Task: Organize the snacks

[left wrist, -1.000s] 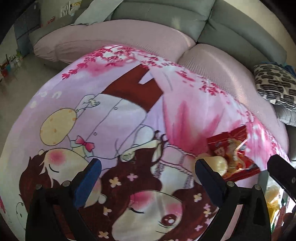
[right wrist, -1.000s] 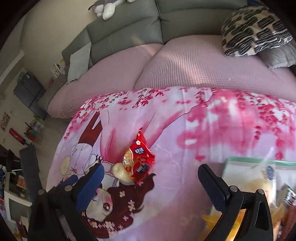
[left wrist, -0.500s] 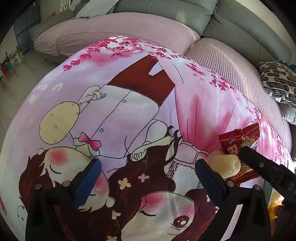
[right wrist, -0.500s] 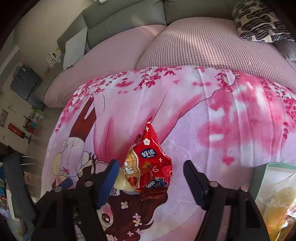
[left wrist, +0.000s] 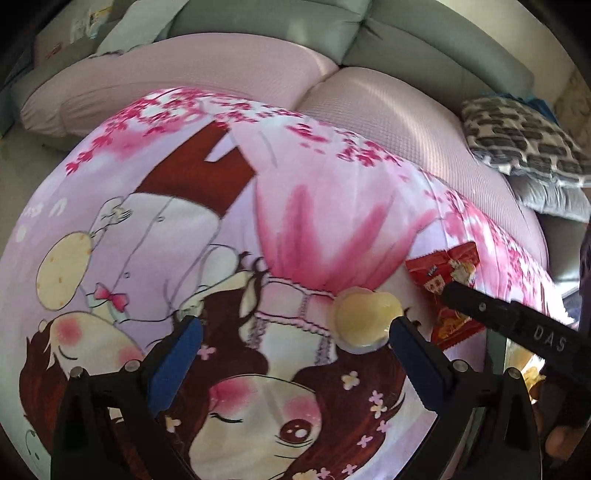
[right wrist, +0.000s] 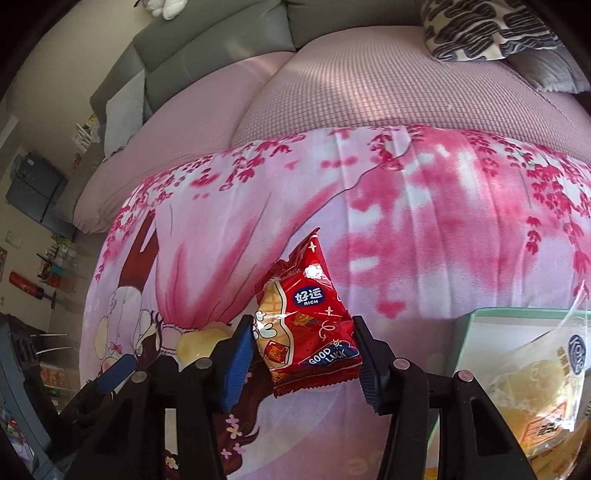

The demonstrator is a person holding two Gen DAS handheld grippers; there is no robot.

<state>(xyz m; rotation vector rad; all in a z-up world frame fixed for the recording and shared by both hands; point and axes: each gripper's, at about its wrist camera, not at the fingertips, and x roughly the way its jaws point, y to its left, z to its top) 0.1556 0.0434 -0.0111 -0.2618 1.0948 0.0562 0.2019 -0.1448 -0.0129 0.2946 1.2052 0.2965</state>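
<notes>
Nearest in the right wrist view: right gripper point(right wrist: 301, 363), blue-padded fingers point(right wrist: 238, 360) set narrowly on either side of the red snack packet point(right wrist: 308, 325), pads at or just off its edges; firm contact impossible to tell. Packet lying on the pink cartoon blanket point(right wrist: 424, 229), away from the blanket's edges. Just beside the packet's left side, a pale yellow jelly cup point(right wrist: 201, 343), partly hidden behind the gripper finger. At the lower right, at the blanket's edge, a green-rimmed box point(right wrist: 517, 314) holding clear-wrapped yellow snacks point(right wrist: 535, 384).

In the left wrist view: left gripper point(left wrist: 291, 363) spread wide above the blanket point(left wrist: 295, 206), holding nothing, right pad close to the jelly cup point(left wrist: 365, 319). Red packet point(left wrist: 443, 273) just beyond, near the blanket's right edge.

Farther back: pink-covered sofa seat point(right wrist: 369, 85), patterned cushion point(left wrist: 524, 144) at the right, grey backrest point(left wrist: 424, 33) behind.
</notes>
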